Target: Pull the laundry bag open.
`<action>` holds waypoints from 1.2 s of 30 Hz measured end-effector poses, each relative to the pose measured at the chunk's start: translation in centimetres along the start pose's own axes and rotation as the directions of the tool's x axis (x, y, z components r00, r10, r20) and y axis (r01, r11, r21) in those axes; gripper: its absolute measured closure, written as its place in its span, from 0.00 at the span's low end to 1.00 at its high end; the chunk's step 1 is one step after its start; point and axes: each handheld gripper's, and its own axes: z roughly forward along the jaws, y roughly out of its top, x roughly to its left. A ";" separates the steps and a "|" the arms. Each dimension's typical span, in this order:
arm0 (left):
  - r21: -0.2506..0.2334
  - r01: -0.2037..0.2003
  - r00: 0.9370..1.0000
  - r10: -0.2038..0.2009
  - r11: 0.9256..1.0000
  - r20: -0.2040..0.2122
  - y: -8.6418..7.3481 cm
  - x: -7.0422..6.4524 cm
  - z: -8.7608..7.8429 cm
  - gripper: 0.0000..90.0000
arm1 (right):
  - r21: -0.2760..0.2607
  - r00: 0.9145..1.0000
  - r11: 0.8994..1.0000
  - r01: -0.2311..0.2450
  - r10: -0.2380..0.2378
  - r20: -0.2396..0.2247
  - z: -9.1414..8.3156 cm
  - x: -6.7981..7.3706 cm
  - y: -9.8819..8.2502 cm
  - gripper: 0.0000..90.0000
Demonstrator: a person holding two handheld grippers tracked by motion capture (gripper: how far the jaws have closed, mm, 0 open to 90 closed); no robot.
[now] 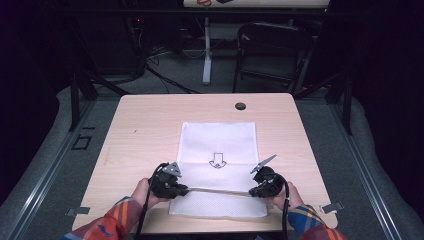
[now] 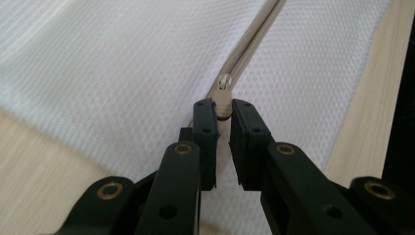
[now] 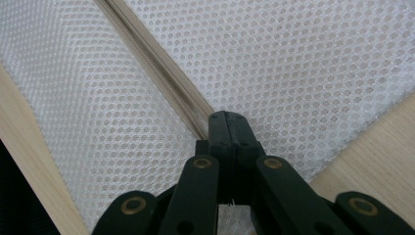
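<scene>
A flat white mesh bag (image 1: 218, 165) lies in the middle of the pale wood-grain table (image 1: 140, 130), its near edge close to the table's front edge. The bag is rectangular; the part farther from the person is smooth white cloth printed with a small dark arrow mark (image 1: 217, 160), and the near strip is a coarser, dotted netting. A beige zipper (image 1: 220, 191) runs straight across the bag between these two parts.

The left gripper (image 1: 186, 189) sits at the bag's left edge, on the zipper line. In the left gripper view its two black, blocky jaws stand slightly apart and pinch the small beige zipper pull (image 2: 223, 100), a flat tab hanging from a little metal ring on the slider, with fine waffle-weave fabric on either side of the zipper.

The right gripper (image 1: 252, 192) sits at the bag's right end of the zipper. In the right gripper view its jaws are pressed flat together, nipping the zipper tape (image 3: 188, 105) and the honeycomb mesh at that end; the ribbed beige teeth run away from the jaw tips diagonally across the netting.

A round dark grommet (image 1: 240, 106) sits in the table beyond the bag's far edge. The person's plaid sleeves (image 1: 107, 225) enter just in front of the bag.
</scene>
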 end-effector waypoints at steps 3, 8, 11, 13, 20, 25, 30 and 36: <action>0.002 0.034 0.999 -0.034 0.999 -0.014 -1.1 0.6 -0.8 0.90 | 0.010 1.000 1.000 0.001 -0.001 0.009 -0.1 -0.2 -0.1 1.00; 0.013 0.061 0.998 -0.060 0.998 -0.037 -2.2 0.9 -1.8 0.90 | 0.011 1.000 1.000 -0.005 0.005 -0.003 -0.1 -0.1 0.0 1.00; 0.020 0.083 0.996 -0.082 0.996 -0.047 -2.7 1.1 -2.1 0.90 | 0.010 1.000 1.000 -0.007 0.007 -0.003 -0.1 -0.1 0.0 1.00; 0.025 0.098 0.994 -0.096 0.995 -0.060 -3.2 1.3 -2.4 0.90 | 0.013 1.000 1.000 0.005 -0.005 0.006 -0.1 -0.2 0.0 1.00; 0.013 0.103 0.992 -0.102 0.995 -0.068 -3.7 0.9 -3.3 0.90 | -0.001 1.000 1.000 0.017 -0.017 -0.012 -0.2 -0.5 -0.2 1.00; 0.043 0.096 0.992 -0.093 0.994 -0.081 -3.5 0.9 -2.9 0.90 | -0.011 0.999 0.999 0.045 -0.045 0.004 -0.2 -0.2 -0.3 1.00; 0.051 0.104 0.992 -0.100 0.993 -0.074 -3.2 0.8 -2.7 0.87 | -0.011 0.994 0.994 0.110 -0.110 0.009 -0.3 0.3 -0.2 0.94; 0.017 0.140 0.987 -0.138 0.990 -0.084 -3.0 0.9 -3.6 0.58 | -0.079 0.991 0.990 0.121 -0.116 0.065 -2.2 0.6 -0.1 0.75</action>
